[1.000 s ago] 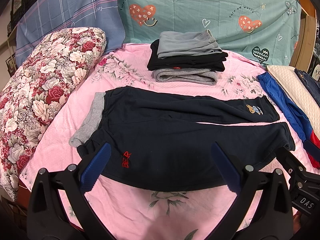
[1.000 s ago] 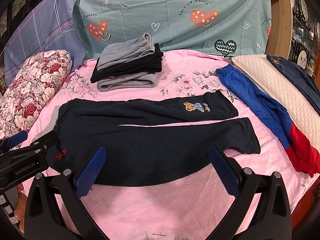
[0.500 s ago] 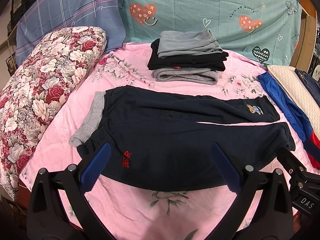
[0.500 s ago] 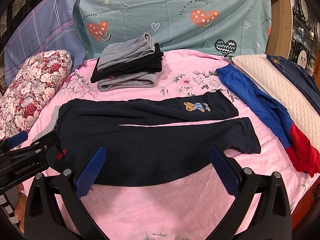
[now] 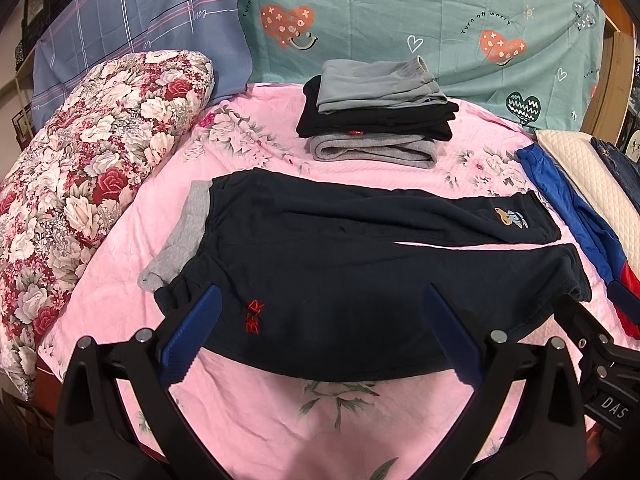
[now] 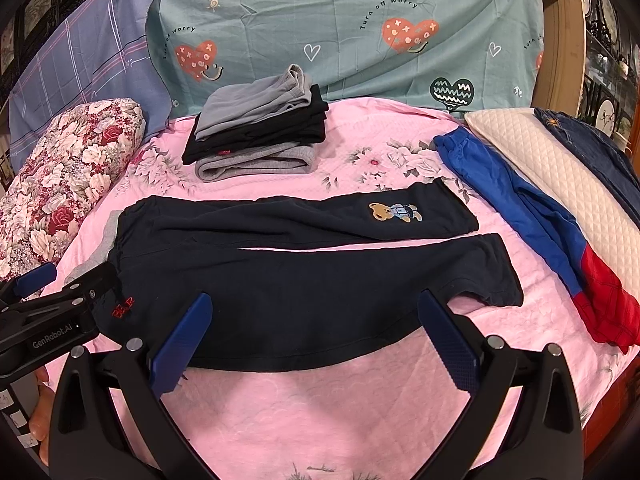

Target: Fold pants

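Dark navy pants (image 5: 360, 264) (image 6: 304, 280) lie flat on the pink bedspread (image 5: 280, 420) (image 6: 320, 408), waist with grey lining to the left, both legs running right. A bear patch marks the far leg; red lettering sits near the waist. My left gripper (image 5: 320, 328) hovers open above the pants' near edge by the waist, holding nothing. Further right, over the near leg's edge, my right gripper (image 6: 316, 332) hangs open and empty. The left gripper's side also shows in the right wrist view at the left edge.
A stack of folded grey and black clothes (image 5: 376, 120) (image 6: 256, 136) sits behind the pants. At the left lies a floral pillow (image 5: 80, 184). Blue-and-red pants (image 6: 540, 232), a cream quilted pillow (image 6: 560, 176) and jeans (image 6: 592, 148) lie at the right. Patterned pillows line the headboard.
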A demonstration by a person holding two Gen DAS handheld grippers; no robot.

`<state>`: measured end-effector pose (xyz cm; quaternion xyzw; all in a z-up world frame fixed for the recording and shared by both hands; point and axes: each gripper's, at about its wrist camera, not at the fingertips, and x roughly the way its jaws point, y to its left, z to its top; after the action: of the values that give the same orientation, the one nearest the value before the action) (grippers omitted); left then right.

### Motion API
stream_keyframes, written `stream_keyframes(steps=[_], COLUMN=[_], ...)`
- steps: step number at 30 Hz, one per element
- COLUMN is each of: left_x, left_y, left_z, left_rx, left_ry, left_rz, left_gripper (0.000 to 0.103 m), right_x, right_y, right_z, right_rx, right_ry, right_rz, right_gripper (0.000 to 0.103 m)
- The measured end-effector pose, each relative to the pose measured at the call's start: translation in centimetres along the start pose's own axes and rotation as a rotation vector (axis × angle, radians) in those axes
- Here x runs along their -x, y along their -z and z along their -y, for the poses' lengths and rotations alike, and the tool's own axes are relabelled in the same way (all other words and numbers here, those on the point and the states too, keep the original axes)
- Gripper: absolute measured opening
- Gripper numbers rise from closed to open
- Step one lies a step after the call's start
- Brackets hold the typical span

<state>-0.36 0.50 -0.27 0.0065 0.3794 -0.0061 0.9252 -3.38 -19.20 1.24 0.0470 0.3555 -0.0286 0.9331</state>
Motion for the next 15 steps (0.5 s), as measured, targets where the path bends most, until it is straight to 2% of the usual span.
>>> stream_keyframes(steps=[6, 11, 15], left_x=[-0.5, -3.4, -6.3], left_y=[0.3, 1.5, 2.9], left_z=[-0.3, -1.5, -7.0], left_rx=[0.005, 0.036, 0.203], left_ry=[0.003, 0.062, 0.062], left_rz=[-0.016, -0.122, -0.215], left_gripper=[0.101, 0.101, 0.101], right_x=[-0.6, -1.3, -2.6], right_y=[0.0, 0.6, 1.3], right_z=[1.0, 1.2, 2.0], right_rx=[0.0, -0.023, -0.049], right_ry=[0.001, 0.017, 0.02], right_rz=[-0.002, -0.037, -0.064], right_gripper=[0.102, 0.102, 0.102])
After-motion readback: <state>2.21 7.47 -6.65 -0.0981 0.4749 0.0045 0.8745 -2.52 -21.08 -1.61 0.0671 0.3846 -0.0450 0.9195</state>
